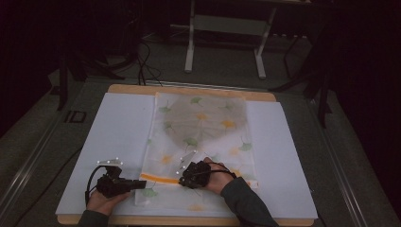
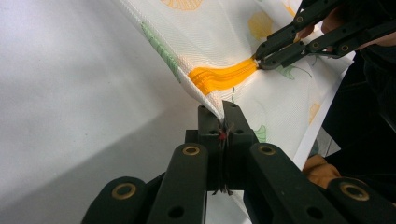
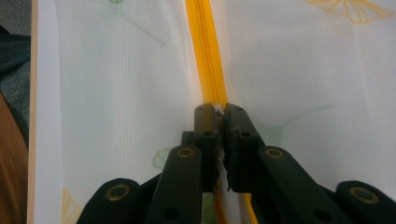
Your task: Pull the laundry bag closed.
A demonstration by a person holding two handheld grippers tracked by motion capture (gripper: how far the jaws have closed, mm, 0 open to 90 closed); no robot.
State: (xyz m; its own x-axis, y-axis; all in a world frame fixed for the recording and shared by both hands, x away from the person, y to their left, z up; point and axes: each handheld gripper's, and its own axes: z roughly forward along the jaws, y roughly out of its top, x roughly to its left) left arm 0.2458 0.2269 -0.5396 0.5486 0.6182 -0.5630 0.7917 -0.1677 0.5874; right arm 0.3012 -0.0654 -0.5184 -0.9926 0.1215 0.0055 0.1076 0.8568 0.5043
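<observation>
Left gripper view showed left tongs [image 2: 223,116] pinching the bag's [image 2: 224,42] corner on the bench [image 1: 118,123], right tongs [image 2: 259,61] clamped on the zipper [image 2: 223,77]. A hard pull could probably jam it or slip the corner.

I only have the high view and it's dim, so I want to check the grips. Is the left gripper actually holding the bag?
Observer: Yes. In the left gripper view the left gripper is shut on the corner edge of the mesh bag, just past the end of the orange zipper.
Operator: And the right one?
Observer: The right gripper is shut on the zipper line; a small white piece sits between its pads, likely the pull.
Operator: Is the zipper open or closed ahead of it?
Observer: Ahead of the right gripper's tips the two orange bands lie together, so that stretch looks closed.
</observation>
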